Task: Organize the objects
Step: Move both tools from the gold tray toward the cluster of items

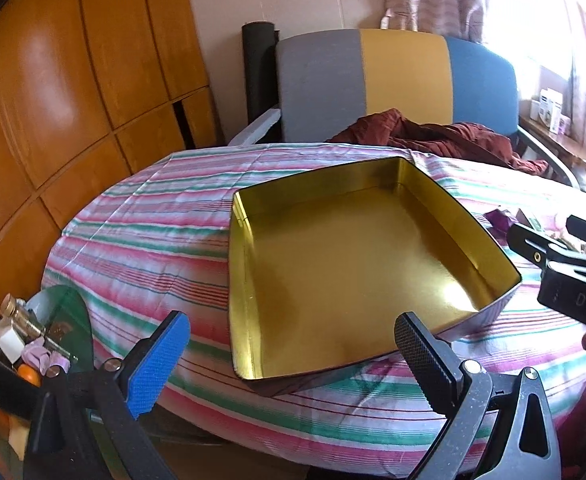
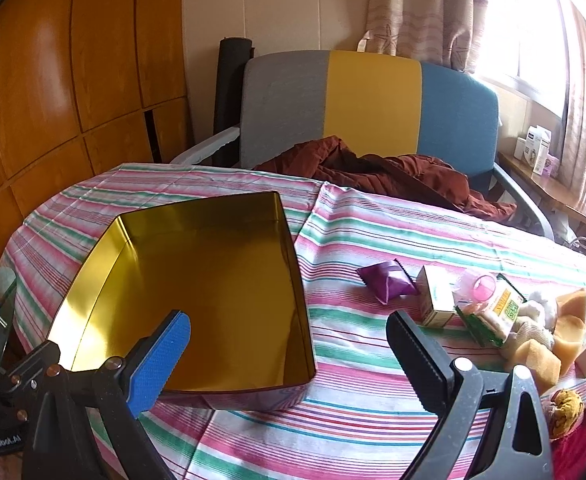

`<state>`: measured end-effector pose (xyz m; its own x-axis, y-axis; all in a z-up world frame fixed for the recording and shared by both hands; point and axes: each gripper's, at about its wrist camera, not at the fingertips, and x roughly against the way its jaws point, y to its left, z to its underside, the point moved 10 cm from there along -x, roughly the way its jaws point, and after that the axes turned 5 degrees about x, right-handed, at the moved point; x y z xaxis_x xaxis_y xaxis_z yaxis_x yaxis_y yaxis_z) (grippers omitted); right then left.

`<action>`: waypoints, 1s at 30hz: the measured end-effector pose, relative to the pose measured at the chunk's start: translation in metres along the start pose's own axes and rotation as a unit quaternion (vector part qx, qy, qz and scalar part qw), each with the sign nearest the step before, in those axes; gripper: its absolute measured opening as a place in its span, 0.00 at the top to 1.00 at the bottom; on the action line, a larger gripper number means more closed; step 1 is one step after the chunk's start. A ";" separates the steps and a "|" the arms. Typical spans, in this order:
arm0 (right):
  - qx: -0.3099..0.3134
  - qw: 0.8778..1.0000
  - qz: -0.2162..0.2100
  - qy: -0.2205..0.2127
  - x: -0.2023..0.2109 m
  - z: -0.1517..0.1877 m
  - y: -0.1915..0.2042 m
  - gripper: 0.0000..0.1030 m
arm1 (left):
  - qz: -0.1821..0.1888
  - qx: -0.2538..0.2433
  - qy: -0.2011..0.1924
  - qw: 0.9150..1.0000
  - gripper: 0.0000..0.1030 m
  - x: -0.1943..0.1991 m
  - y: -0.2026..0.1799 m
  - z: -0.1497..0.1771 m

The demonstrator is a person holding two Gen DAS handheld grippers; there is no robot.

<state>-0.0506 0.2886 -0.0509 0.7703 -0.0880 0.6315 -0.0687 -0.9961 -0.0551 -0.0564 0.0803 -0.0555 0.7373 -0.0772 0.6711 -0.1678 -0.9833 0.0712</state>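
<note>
Presently both claws are found spread wide and empty. The left gripper (image 1: 293, 354) is held over the near rim of the square gold-lined metal tin (image 1: 357, 256), which is set on the striped tablecloth (image 1: 141, 232). The right gripper (image 2: 289, 354) is held between that tin and a cluster of small items to its right: a purple foil sachet (image 2: 387, 282), a small white carton (image 2: 437, 298) and tan foam sponges (image 2: 565, 328). The sachet is judged light, soft and slippery, best pinched across its flat middle; the sponges are expected to compress.
</note>
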 end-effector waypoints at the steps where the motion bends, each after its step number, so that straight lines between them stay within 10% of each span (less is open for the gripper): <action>1: -0.002 1.000 0.001 0.000 0.000 -0.001 -0.002 0.03 | 0.003 -0.005 0.000 1.000 0.00 0.000 -0.004 0.000; 30: -0.085 0.989 0.119 -0.006 0.016 -0.017 -0.162 0.03 | 0.066 -0.082 0.017 0.994 0.00 -0.015 -0.086 -0.010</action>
<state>-0.0380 0.4482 -0.0184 0.7274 -0.3215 0.6063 -0.3536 -0.9327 -0.0703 -0.0595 0.1673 -0.0643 0.6791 -0.1955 0.7075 -0.3677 -0.9248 0.0974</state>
